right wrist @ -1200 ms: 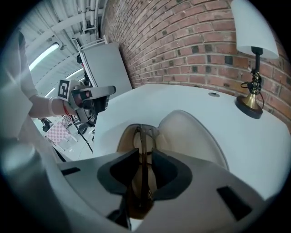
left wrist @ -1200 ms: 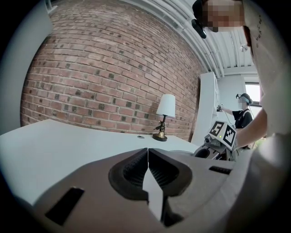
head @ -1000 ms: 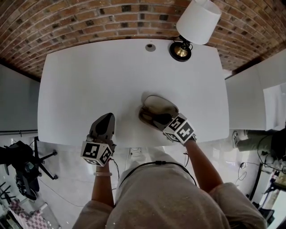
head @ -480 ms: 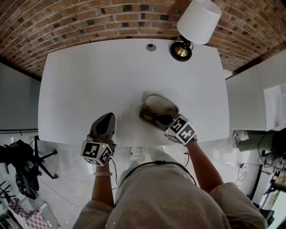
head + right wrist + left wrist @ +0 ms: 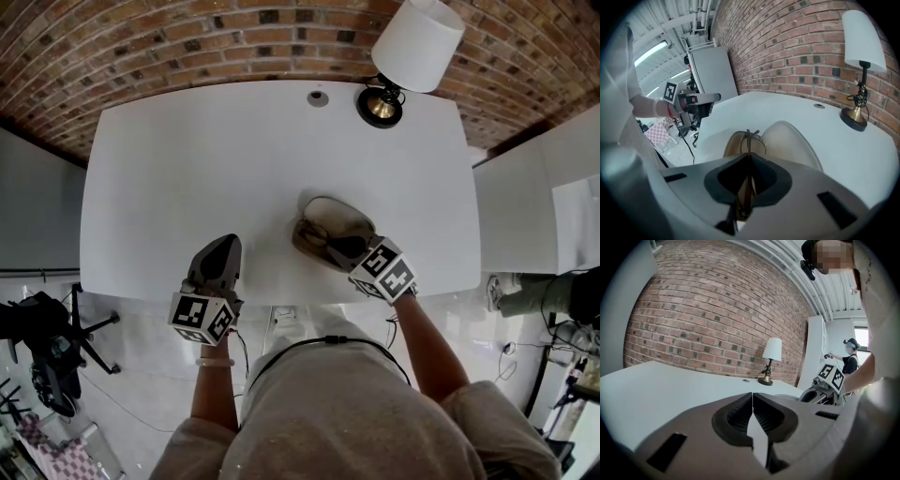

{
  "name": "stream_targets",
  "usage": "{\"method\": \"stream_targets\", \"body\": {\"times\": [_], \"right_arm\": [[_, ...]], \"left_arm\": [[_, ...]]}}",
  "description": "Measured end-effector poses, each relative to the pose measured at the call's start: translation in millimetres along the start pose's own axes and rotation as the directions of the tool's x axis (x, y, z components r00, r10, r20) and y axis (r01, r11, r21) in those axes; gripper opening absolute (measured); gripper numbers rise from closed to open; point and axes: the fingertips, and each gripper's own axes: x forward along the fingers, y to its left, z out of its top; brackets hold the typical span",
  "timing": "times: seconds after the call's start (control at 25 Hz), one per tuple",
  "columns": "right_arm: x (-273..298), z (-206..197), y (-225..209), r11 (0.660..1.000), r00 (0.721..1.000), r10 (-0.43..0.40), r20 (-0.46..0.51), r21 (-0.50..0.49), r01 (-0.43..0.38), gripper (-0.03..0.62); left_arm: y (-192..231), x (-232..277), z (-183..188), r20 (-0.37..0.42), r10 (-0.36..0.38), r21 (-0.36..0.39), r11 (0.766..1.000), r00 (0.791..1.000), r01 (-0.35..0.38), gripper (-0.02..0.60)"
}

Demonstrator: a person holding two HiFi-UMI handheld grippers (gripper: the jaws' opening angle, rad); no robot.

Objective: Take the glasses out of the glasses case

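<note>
An open tan glasses case (image 5: 335,223) lies near the white table's (image 5: 206,159) front edge, right of centre. In the right gripper view its pale lid (image 5: 790,140) stands open behind the brown tray. Thin dark-framed glasses (image 5: 749,138) stick up out of the tray. My right gripper (image 5: 748,180) is shut on the glasses' frame, which runs between the pads. In the head view the right gripper (image 5: 341,251) reaches into the case from the front. My left gripper (image 5: 217,255) rests at the front edge to the left, jaws shut and empty (image 5: 752,411).
A table lamp with a white shade (image 5: 414,42) and brass base (image 5: 380,108) stands at the back right corner. A small round disc (image 5: 317,98) sits beside it. A brick wall (image 5: 187,37) runs behind the table. A person stands in the background.
The right gripper has shifted slightly toward the front right over the case. The left gripper has stayed still.
</note>
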Motion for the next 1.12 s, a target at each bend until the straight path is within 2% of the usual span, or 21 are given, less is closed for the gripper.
{"method": "stream_targets", "body": {"times": [0.64, 1.12], "right_arm": [[-15.6, 7.2, -14.8, 0.995, 0.996, -0.059, 0.07, 0.078, 0.054, 0.02], [-34.6, 20.9, -22.0, 0.986, 0.983, -0.109, 0.151, 0.139, 0.088, 0.02]], "left_arm": [[-1.3, 2.9, 3.4, 0.004, -0.015, 0.008, 1.0, 1.0, 0.015, 0.006], [-4.5, 5.0, 14.2, 0.019, -0.03, 0.023, 0.999, 0.999, 0.03, 0.006]]}}
